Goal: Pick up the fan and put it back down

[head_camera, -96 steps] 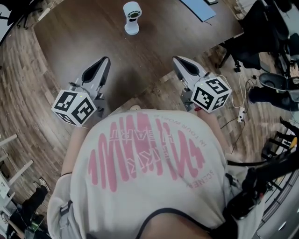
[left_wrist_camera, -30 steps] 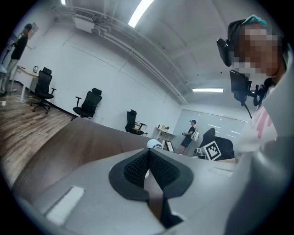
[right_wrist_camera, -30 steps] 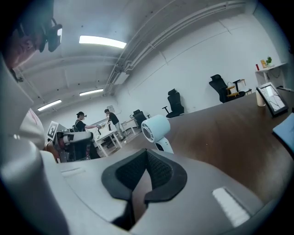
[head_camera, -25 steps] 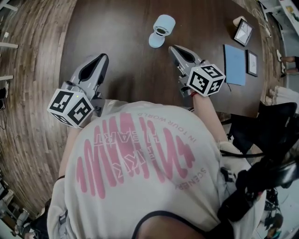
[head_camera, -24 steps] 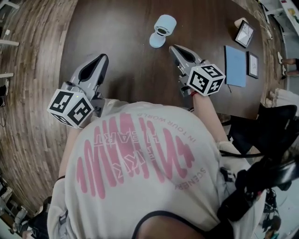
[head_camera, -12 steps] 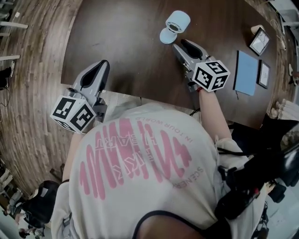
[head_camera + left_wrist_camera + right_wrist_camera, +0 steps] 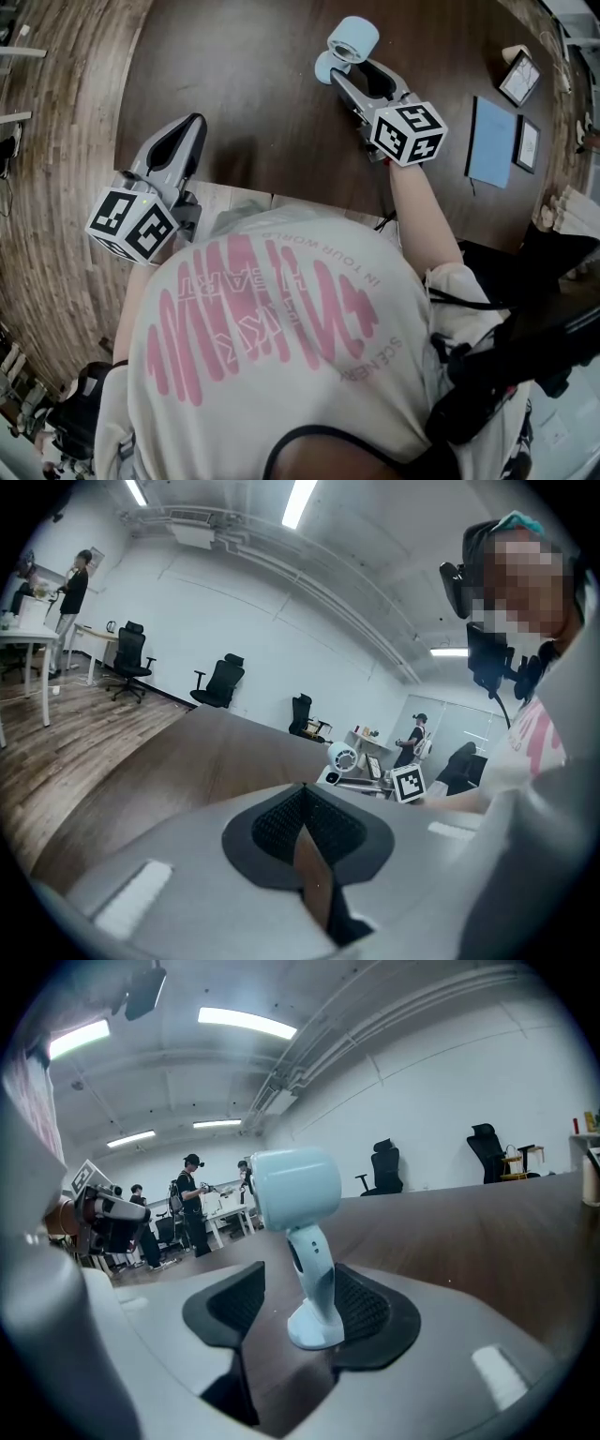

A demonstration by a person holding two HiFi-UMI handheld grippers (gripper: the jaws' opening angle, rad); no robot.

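Dark brown desk (image 7: 234, 84) fills the middle of an open office with a plank floor around it and rolling chairs along the far wall. On it the small pale-blue fan (image 7: 349, 42) stands on its round base, near the far edge.

The right gripper (image 7: 354, 71) has its jaws apart on either side of the fan's stem (image 7: 309, 1246). The right-hand pad looks close to or just touching the stem, and the left pad stands clear of it. Nothing is gripped yet.

The left gripper (image 7: 194, 122) hangs well apart at the near edge of the desk. Its pads (image 7: 302, 819) are pressed together on nothing.

I judge this the end of the reach. The next move calls for squeezing on the stem, centred so the fan does not tip, then lifting straight up.
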